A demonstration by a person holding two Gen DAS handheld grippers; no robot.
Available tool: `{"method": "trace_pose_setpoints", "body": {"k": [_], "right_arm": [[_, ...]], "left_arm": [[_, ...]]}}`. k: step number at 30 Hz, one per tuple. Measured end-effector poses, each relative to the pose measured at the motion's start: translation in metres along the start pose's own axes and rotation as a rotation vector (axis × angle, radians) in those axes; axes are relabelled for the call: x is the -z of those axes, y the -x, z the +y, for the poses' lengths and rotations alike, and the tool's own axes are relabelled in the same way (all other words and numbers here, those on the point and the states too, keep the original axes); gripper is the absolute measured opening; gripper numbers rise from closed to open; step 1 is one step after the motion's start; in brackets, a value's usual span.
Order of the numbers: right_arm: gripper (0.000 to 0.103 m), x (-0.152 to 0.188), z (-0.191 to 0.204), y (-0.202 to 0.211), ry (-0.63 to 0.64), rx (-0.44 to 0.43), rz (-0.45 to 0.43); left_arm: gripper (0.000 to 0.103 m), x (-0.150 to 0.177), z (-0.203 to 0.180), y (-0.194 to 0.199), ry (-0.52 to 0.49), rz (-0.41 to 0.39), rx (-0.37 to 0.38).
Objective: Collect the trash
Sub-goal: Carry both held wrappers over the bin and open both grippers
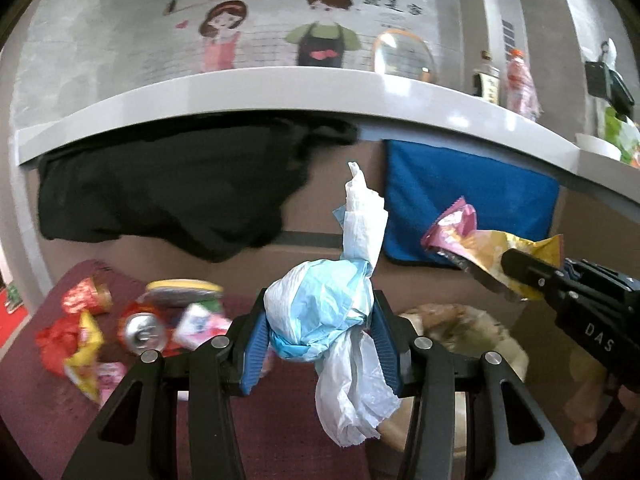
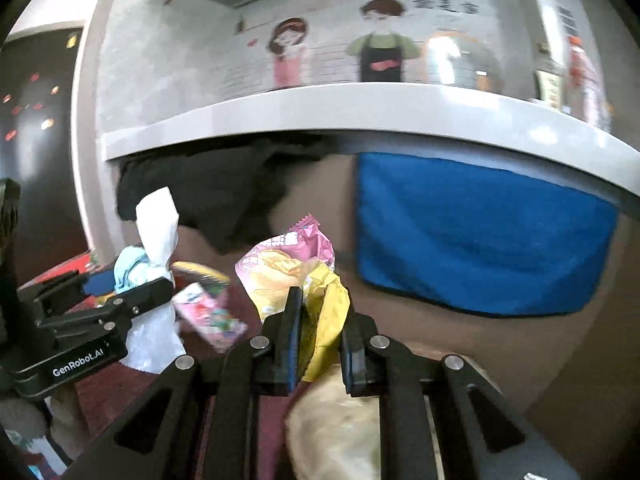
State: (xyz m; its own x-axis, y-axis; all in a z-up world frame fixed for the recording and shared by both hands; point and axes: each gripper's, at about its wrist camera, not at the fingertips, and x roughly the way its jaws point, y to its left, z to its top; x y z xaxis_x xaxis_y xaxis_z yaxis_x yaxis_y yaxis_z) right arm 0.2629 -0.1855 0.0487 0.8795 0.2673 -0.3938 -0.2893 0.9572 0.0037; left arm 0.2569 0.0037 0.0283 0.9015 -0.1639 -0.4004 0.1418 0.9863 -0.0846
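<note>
My left gripper (image 1: 320, 332) is shut on a crumpled white and light-blue plastic bag (image 1: 324, 312), held up in the air. It also shows at the left of the right wrist view (image 2: 154, 248). My right gripper (image 2: 320, 344) is shut on a pink and yellow snack wrapper (image 2: 296, 272), also lifted; it shows at the right of the left wrist view (image 1: 480, 240). More trash lies on the dark red table (image 1: 48, 400) at lower left: a crushed can (image 1: 142, 332), red and yellow wrappers (image 1: 76, 340) and a small pink carton (image 1: 196, 324).
A grey counter ledge (image 1: 240, 88) runs across ahead, with black cloth (image 1: 160, 192) and a blue towel (image 1: 468, 204) hanging below it. Bottles (image 1: 520, 84) stand on the ledge at right. A tan lumpy bag (image 2: 336, 432) sits right under my grippers.
</note>
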Motion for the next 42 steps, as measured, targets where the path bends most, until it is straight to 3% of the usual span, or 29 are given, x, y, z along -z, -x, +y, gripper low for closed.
{"method": "trace_pose_setpoints", "body": {"k": [6,15,36,39,42], "right_arm": [[0.015,0.014,-0.053,0.007,-0.075,0.091,0.007],[0.015,0.038,-0.086,0.002,-0.12,0.147,0.035],[0.015,0.068,-0.117,-0.043,-0.201,0.165,0.128],[0.016,0.071,-0.12,-0.049,-0.212,0.16,0.14],[0.019,0.075,-0.122,-0.054,-0.227,0.147,0.14]], "left_arm": [[0.048,0.003,-0.043,-0.03,-0.028,0.036,0.056],[0.048,0.017,-0.078,-0.073,-0.036,0.099,0.106],[0.048,0.037,-0.092,-0.131,-0.029,0.19,0.154],[0.048,0.039,-0.092,-0.137,-0.02,0.208,0.187],[0.062,0.037,-0.088,-0.151,0.02,0.274,0.272]]}}
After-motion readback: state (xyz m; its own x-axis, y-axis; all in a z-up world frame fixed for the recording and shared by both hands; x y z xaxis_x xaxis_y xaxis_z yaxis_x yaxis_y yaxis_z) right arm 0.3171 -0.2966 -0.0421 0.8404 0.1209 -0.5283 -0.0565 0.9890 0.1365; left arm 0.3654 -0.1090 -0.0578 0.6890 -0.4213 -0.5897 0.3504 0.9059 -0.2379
